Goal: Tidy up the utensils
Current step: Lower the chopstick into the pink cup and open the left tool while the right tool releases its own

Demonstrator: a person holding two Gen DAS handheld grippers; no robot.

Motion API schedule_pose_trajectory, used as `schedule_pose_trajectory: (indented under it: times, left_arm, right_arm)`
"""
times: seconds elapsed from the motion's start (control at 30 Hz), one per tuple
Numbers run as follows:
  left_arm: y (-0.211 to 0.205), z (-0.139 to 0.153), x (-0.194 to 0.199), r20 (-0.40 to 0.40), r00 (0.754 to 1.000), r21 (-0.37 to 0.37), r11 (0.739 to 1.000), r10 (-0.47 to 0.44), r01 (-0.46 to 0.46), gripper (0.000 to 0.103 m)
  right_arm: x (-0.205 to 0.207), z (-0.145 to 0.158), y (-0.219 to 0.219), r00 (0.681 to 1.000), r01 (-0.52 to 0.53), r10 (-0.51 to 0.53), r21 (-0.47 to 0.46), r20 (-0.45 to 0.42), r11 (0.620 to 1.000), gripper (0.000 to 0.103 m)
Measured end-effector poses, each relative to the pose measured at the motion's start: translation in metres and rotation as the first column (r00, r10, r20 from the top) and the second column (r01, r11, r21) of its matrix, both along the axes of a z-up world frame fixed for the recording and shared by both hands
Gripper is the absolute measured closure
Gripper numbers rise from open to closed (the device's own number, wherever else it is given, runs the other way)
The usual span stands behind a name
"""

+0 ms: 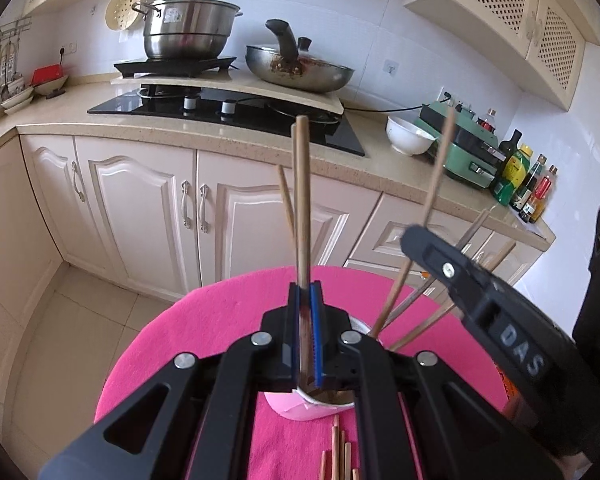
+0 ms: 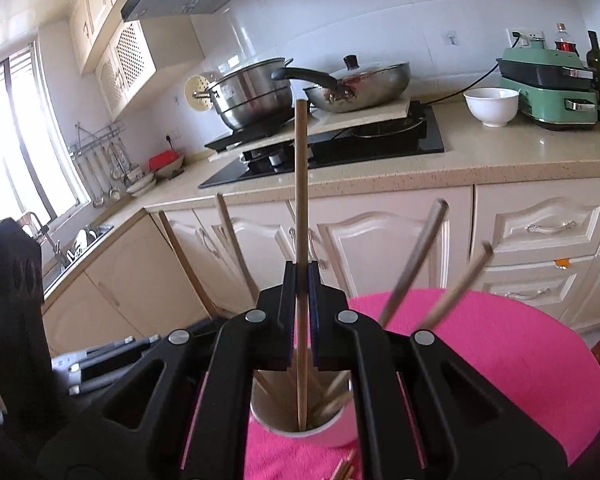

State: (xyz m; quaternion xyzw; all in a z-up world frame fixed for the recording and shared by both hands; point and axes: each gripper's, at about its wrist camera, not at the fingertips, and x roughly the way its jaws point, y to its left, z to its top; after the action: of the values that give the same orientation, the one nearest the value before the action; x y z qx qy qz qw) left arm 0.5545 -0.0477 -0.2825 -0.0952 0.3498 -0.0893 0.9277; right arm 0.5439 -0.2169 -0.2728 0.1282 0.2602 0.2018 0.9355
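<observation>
Closed on one upright chopstick each are the left gripper (image 1: 305, 292) and right gripper (image 2: 301, 276), above a cup (image 2: 300, 426) of chopsticks on a pink cloth (image 2: 500, 344), near its front edge. Sticks are judged light, stiff, smooth, best pinched mid-shaft. "DAS" is read on the right gripper.

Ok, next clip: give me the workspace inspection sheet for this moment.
Surface: round table under a pink cloth.
Job's things: pink cup holding several chopsticks; loose chopsticks lying on the cloth.
Clutter: nothing seen on the cloth.
Grippers: left gripper shut on a chopstick; right gripper shut on another chopstick whose tip is in the cup.
Cables: black cord to the green appliance.
Surroundings: counter with steel pot, wok, white bowl, bottles.
</observation>
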Motion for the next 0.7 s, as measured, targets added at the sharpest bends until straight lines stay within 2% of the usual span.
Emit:
schedule_pose_trajectory:
  times: [0.13, 0.2, 0.23, 0.33, 0.7]
  left_arm:
    - [0.001, 0.001, -0.003, -0.019, 1.0, 0.008, 1.0, 0.002, -0.002, 0.096]
    - [0.003, 0.001, -0.006, -0.031, 0.999, 0.017, 1.0, 0.014, -0.014, 0.088]
    - [0.003, 0.001, -0.007, -0.034, 0.999, 0.021, 0.999, 0.026, -0.025, 0.078]
    - [0.004, 0.001, -0.014, -0.039, 0.999, 0.014, 0.999, 0.033, -0.032, 0.076]
    - [0.013, 0.001, -0.04, -0.063, 0.997, 0.077, 0.996, 0.05, -0.045, 0.071]
  right_arm:
    - [-0.014, -0.003, -0.002, 1.0, -0.004, 0.004, -0.019, -0.016, 1.0, 0.097]
    - [-0.019, -0.003, -0.003, 1.0, -0.006, 0.005, -0.028, -0.022, 1.0, 0.097]
    - [-0.021, -0.002, -0.003, 1.0, -0.007, 0.006, -0.029, -0.025, 1.0, 0.097]
    - [-0.027, -0.003, -0.004, 0.999, -0.009, 0.008, -0.043, -0.038, 0.999, 0.097]
    - [-0.041, -0.007, -0.002, 0.996, -0.009, 0.003, -0.059, -0.093, 0.998, 0.097]
